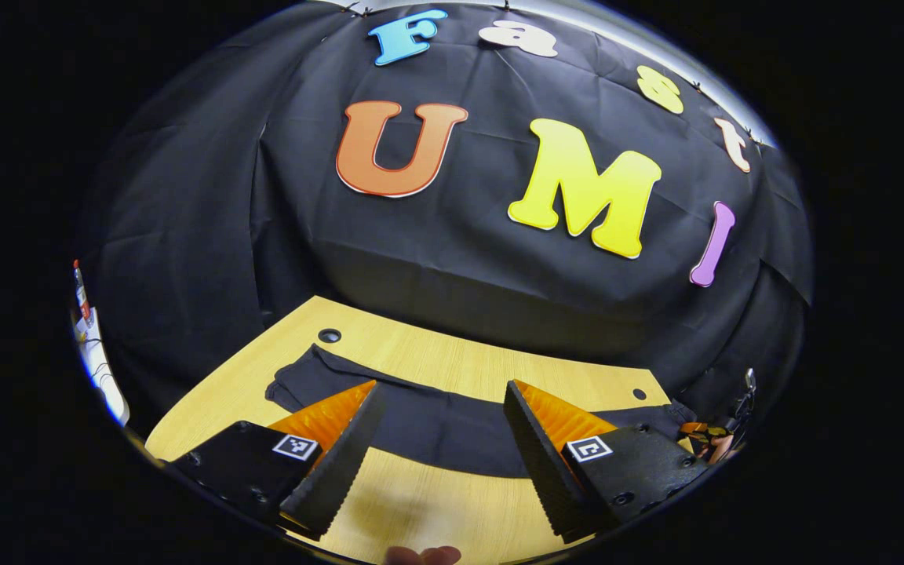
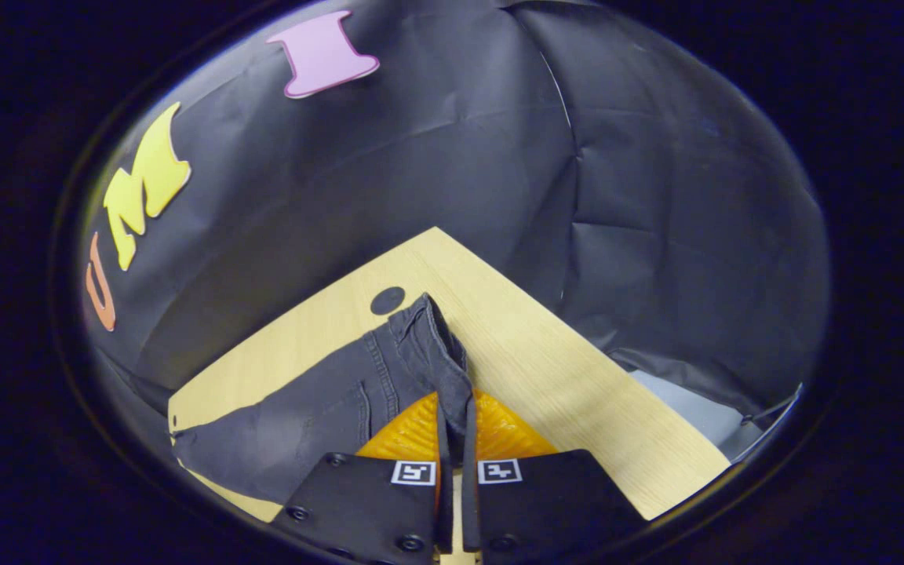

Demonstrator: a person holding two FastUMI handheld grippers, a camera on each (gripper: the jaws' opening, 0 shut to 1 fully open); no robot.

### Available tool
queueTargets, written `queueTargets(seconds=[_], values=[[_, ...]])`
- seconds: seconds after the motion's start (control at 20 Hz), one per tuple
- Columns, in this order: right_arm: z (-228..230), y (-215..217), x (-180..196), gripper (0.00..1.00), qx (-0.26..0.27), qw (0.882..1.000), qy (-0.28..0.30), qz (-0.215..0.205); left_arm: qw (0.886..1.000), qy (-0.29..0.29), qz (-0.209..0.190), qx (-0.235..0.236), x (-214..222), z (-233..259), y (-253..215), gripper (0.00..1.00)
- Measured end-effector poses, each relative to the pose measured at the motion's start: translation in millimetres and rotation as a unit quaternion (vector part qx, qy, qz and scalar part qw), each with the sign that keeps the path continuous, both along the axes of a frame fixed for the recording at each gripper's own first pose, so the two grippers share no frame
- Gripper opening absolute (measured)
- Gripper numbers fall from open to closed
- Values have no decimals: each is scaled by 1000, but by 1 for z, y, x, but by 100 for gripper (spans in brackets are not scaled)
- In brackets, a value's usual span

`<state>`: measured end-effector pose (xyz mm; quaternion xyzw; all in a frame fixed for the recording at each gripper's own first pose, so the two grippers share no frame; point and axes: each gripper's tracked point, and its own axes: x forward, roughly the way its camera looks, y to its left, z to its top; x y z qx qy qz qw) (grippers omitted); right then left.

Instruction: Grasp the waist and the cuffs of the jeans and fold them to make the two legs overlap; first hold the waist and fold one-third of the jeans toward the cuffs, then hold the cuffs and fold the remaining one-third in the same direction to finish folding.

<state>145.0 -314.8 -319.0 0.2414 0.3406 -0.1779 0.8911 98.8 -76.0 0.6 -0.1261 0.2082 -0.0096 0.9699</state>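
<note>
Left gripper view: the left gripper [image 1: 440, 408] hangs wide open over the wooden table [image 1: 452, 365], holding nothing. 1 pair of dark jeans [image 1: 436, 420] lies flat across the table, past its 2 fingers.

Right gripper view: the right gripper [image 2: 456, 416] is pinched tight on the jeans' edge [image 2: 452, 377]. 1 round hole [image 2: 387, 300] sits beside the jeans.

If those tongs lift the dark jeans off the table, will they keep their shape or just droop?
Probably droop: the jeans already bunch into soft ridges where the right tongs pinch them. They look fairly heavy for cloth, with thick seams. They should drag rather than slide, lying flat along the wooden table beyond the open left tongs.
</note>
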Motion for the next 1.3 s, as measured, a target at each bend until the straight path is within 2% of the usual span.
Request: queueTargets(seconds=[0.1, 0.35, 0.5, 0.7, 0.75, 0.8, 1.05, 1.15, 1.2, 1.3], values=[[29, 12, -6, 5, -16, 1000, -14, 9, 1000, -11, 0, 4, 2, 2, 8, 99], [102, 68, 7, 5, -65, 995, -59, 55, 1000, -19, 4, 7, 0, 2, 37, 99], [143, 128, 15, 5, -80, 988, -83, 100, 999, -28, 10, 16, -2, 1, 64, 99], [181, 235, 35, 5, -99, 973, -116, 174, 999, -44, 23, 8, -5, 0, 94, 99], [185, 262, 37, 9, -102, 969, -120, 190, 999, -47, 26, 11, -6, -2, 102, 99], [187, 295, 40, 5, -105, 964, -125, 210, 998, -50, 26, 14, -6, -4, 109, 99], [160, 443, 49, 5, -105, 944, -125, 287, 998, -56, 42, -4, -15, -11, 143, 99], [134, 490, 45, 1, -110, 936, -110, 314, 997, -51, 54, -9, -20, -18, 159, 99], [114, 509, 44, 5, -113, 934, -97, 325, 997, -48, 60, -12, -23, -21, 167, 99], [75, 537, 40, 5, -116, 932, -67, 337, 997, -41, 65, -8, -31, -26, 181, 99]])
